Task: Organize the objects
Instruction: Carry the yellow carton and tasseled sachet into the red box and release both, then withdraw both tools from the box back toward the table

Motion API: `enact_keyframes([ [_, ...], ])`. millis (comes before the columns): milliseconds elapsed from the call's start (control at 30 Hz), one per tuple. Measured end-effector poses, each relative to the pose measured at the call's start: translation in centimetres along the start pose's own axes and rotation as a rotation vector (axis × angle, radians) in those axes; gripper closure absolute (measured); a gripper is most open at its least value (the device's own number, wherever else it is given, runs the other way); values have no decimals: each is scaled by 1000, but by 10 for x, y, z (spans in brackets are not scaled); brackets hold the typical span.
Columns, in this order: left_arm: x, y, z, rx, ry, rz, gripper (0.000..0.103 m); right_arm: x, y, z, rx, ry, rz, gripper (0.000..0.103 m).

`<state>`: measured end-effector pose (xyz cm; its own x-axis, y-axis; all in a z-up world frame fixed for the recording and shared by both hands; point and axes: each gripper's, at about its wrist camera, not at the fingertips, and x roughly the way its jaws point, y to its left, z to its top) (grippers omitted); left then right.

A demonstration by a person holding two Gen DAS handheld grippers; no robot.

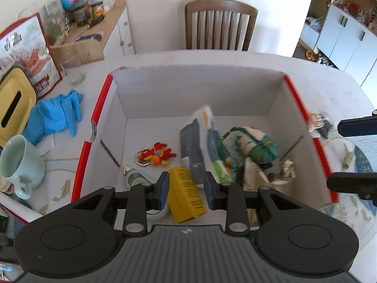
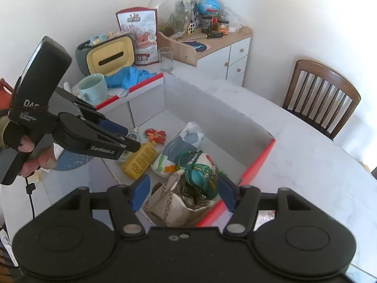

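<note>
Left claw [image 1: 186, 188], jaws apart and empty, hangs over the yellow box [image 1: 186, 195] lying near-to-far in the white box [image 1: 188, 75]; right claw [image 2: 182, 194], also apart, hovers over the bag [image 2: 174, 206].

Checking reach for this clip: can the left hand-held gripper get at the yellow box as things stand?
Probably yes. The left hand-held gripper is open over the open-topped bin, and the yellow box lies between its fingers, uppermost there, with nothing covering it.

This is a home dining room. A wooden chair [image 1: 220, 24] stands at a white tabletop [image 2: 306, 155]. A cluttered white sideboard [image 2: 221, 54] stands beside it, and a mug [image 1: 17, 162] sits on the tabletop.
</note>
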<state>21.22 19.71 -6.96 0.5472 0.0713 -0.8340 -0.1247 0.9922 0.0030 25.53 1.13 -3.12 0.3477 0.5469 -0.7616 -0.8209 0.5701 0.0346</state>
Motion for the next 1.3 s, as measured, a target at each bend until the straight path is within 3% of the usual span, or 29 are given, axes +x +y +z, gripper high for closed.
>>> enact_keyframes([
  [133,-19,-15,0,6,-38,-5,72,-19,-6,-6,20,-23,5,40],
  [200,-29,-23,0,13,-59,-13,63,-31,-9,-10,27,-43,10,38],
  [267,-39,-31,0,16,-87,-18,45,-40,-12,-14,27,-59,8,37],
  [433,-58,-55,1,34,-129,-34,42,-64,-24,-25,52,-88,10,35],
  [767,-76,-110,5,75,-173,-67,22,-100,-58,-54,121,-125,-7,17],
  [1033,-74,-152,5,105,-190,-111,19,-123,-93,-82,178,-159,-35,1],
  [1300,-56,-187,2,112,-188,-149,18,-135,-131,-111,233,-151,-80,1],
])
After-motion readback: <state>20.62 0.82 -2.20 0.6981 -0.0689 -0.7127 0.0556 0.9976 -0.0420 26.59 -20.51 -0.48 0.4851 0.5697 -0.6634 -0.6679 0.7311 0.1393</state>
